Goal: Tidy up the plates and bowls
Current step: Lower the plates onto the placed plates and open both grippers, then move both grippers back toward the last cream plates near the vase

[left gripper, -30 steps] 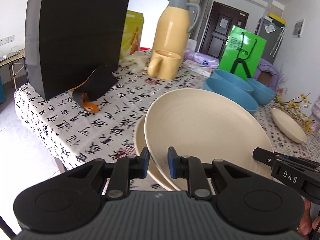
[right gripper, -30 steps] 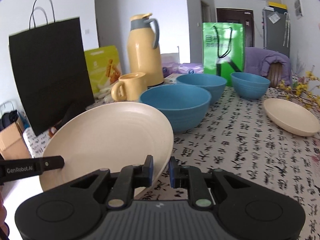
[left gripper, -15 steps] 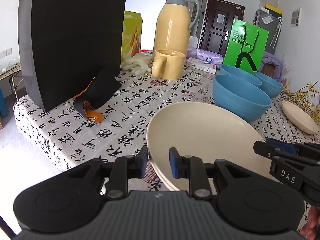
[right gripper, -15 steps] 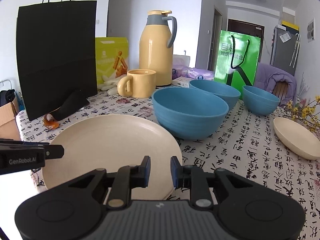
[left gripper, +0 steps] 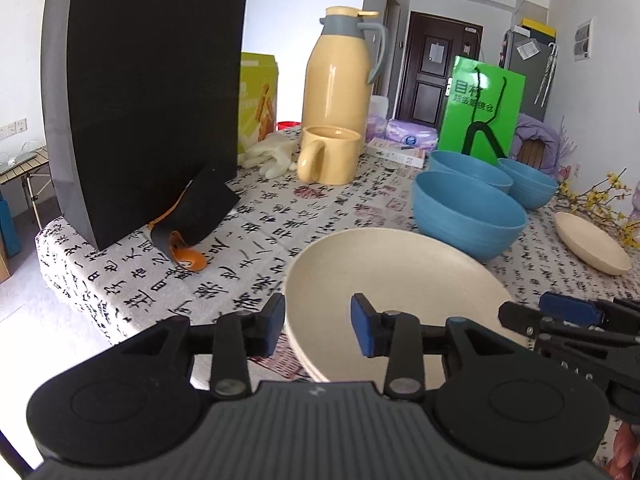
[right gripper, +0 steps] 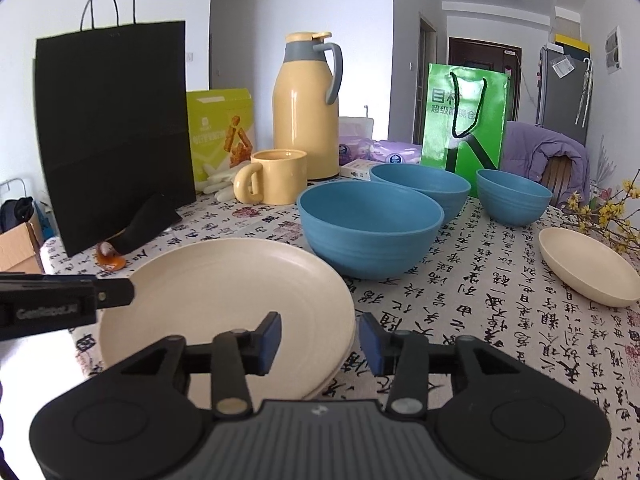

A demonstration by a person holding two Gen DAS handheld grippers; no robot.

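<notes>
A cream plate (left gripper: pixel 392 272) (right gripper: pixel 224 292) lies flat on another like it, a stack at the near edge of the table. My left gripper (left gripper: pixel 318 320) straddles the stack's left rim. Its jaws are opening and the pads stand off the rim. My right gripper (right gripper: pixel 320 336) straddles the right rim the same way, jaws opening, pads clear of it. Each gripper shows in the other's view: the right gripper (left gripper: pixel 560 316), the left gripper (right gripper: pixel 60 304). Three blue bowls (right gripper: pixel 368 224) stand behind the stack. A smaller cream plate (right gripper: pixel 588 268) lies alone at the right.
A black paper bag (left gripper: pixel 140 92) stands at the left by the table's edge (left gripper: pixel 80 280), an orange-lined black piece at its foot. Behind are a yellow mug (right gripper: pixel 276 176), a yellow jug (right gripper: pixel 308 104), a green bag (right gripper: pixel 464 120), a snack box and yellow flowers.
The top plate, held tilted by both grippers, has come down flat onto the plate beneath. Both pairs of jaws have spread apart and let go of its rim.
</notes>
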